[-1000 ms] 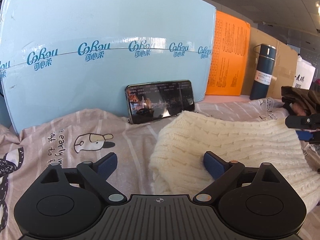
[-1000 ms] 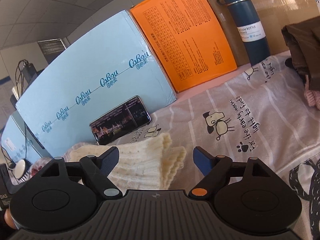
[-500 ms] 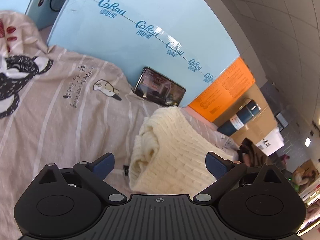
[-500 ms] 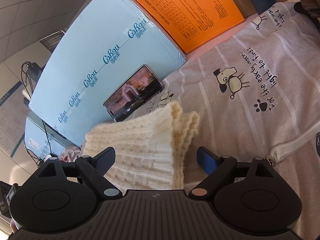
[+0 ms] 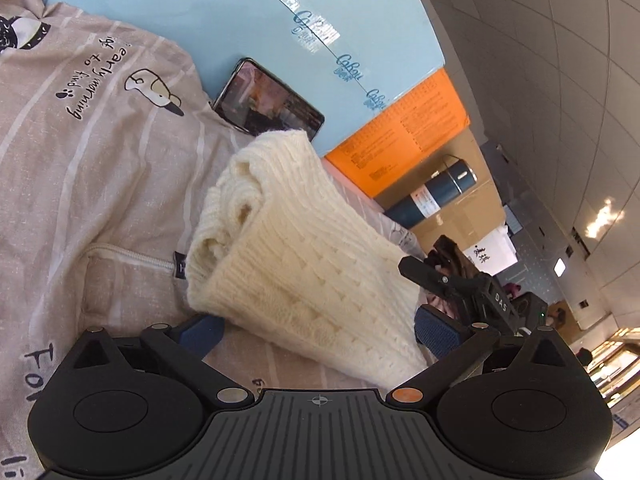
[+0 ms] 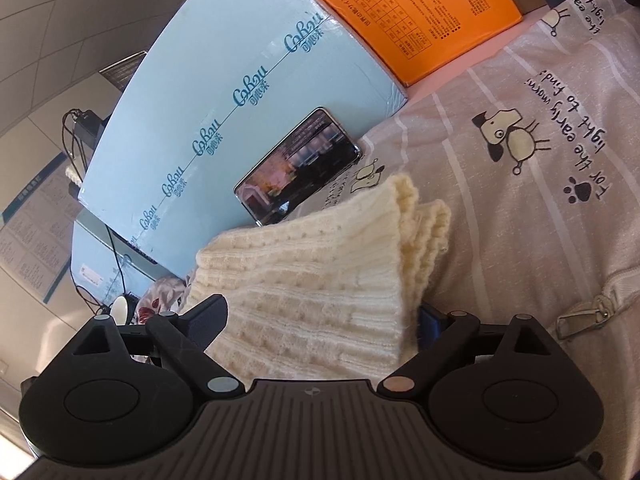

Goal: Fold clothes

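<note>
A folded cream knit sweater (image 5: 292,248) lies on a beige printed bedsheet (image 5: 92,168). My left gripper (image 5: 320,332) is open, its fingers straddling the sweater's near edge, with one blue pad (image 5: 438,334) to the right of it. The sweater also shows in the right wrist view (image 6: 320,280). My right gripper (image 6: 320,320) is open, its fingers either side of the ribbed end of the sweater; its right pad is mostly hidden behind the knit. The right gripper also shows in the left wrist view (image 5: 460,292), at the sweater's far end.
A phone (image 5: 268,100) leans on a light blue box (image 5: 260,20) behind the sweater. An orange box (image 5: 400,140) and a dark blue bottle (image 5: 432,196) stand further right. A pile of dark clothes (image 5: 448,256) lies beyond. A zipper (image 6: 580,316) lies on the sheet.
Both grippers have tilted and come closer to the sweater, which now sits between the fingers of each. Both stay open.
</note>
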Motion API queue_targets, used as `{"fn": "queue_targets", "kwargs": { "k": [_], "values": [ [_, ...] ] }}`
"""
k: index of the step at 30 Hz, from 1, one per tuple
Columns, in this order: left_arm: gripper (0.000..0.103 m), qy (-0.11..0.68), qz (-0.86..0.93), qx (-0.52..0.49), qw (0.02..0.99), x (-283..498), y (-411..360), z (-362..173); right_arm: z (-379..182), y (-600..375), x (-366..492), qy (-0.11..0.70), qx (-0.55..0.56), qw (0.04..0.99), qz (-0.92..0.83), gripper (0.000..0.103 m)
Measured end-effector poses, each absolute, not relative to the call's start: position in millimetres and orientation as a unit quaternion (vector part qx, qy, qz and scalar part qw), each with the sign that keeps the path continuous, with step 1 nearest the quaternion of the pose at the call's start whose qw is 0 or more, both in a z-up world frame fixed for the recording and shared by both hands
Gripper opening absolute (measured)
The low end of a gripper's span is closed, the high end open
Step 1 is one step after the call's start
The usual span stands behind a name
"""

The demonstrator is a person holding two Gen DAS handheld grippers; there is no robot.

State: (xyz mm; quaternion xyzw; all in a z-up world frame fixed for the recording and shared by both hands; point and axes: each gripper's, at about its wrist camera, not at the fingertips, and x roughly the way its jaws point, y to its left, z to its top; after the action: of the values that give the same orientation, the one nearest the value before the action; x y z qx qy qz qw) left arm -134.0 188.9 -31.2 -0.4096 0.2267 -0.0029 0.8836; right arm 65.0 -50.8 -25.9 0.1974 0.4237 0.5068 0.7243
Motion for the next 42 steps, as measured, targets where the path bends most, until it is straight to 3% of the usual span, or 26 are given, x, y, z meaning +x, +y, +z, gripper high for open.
{"fn": "queue_targets", "kwargs": {
  "k": [3, 6, 8, 10, 11, 13, 16, 20, 30, 42],
  "values": [
    [0.102, 0.221, 0.005, -0.392, 0.893, -122, 186, -31, -26, -47, 60, 0.422, 0.201, 0.713, 0.523, 0.090],
    [0.099, 0.207, 0.023, -0.380, 0.901, -110, 185, -33, -27, -48, 58, 0.427, 0.210, 0.703, 0.529, 0.078],
    [0.087, 0.203, 0.050, -0.360, 0.909, -107, 182, -34, -29, -49, 57, 0.430, 0.208, 0.707, 0.521, 0.061],
    [0.066, 0.201, 0.072, -0.337, 0.917, -106, 178, -35, -30, -47, 56, 0.429, 0.200, 0.712, 0.518, 0.053],
    [0.063, 0.199, 0.074, -0.328, 0.920, -107, 177, -35, -30, -47, 54, 0.425, 0.197, 0.714, 0.520, 0.047],
    [0.050, 0.194, 0.076, -0.314, 0.926, -110, 176, -33, -29, -46, 51, 0.414, 0.189, 0.715, 0.530, 0.041],
    [0.040, 0.182, 0.076, -0.285, 0.938, -115, 170, -26, -26, -46, 45, 0.393, 0.178, 0.721, 0.542, 0.038],
    [0.039, 0.160, 0.075, -0.250, 0.952, -125, 162, -14, -21, -48, 40, 0.374, 0.181, 0.716, 0.561, 0.033],
    [0.037, 0.074, 0.101, -0.200, 0.972, -175, 172, 31, 20, -29, 1, 0.316, 0.178, 0.726, 0.585, 0.033],
    [0.036, -0.012, 0.186, -0.132, 0.974, -255, 224, 64, 67, 66, -64, 0.271, 0.154, 0.703, 0.640, 0.033]
  ]
}}
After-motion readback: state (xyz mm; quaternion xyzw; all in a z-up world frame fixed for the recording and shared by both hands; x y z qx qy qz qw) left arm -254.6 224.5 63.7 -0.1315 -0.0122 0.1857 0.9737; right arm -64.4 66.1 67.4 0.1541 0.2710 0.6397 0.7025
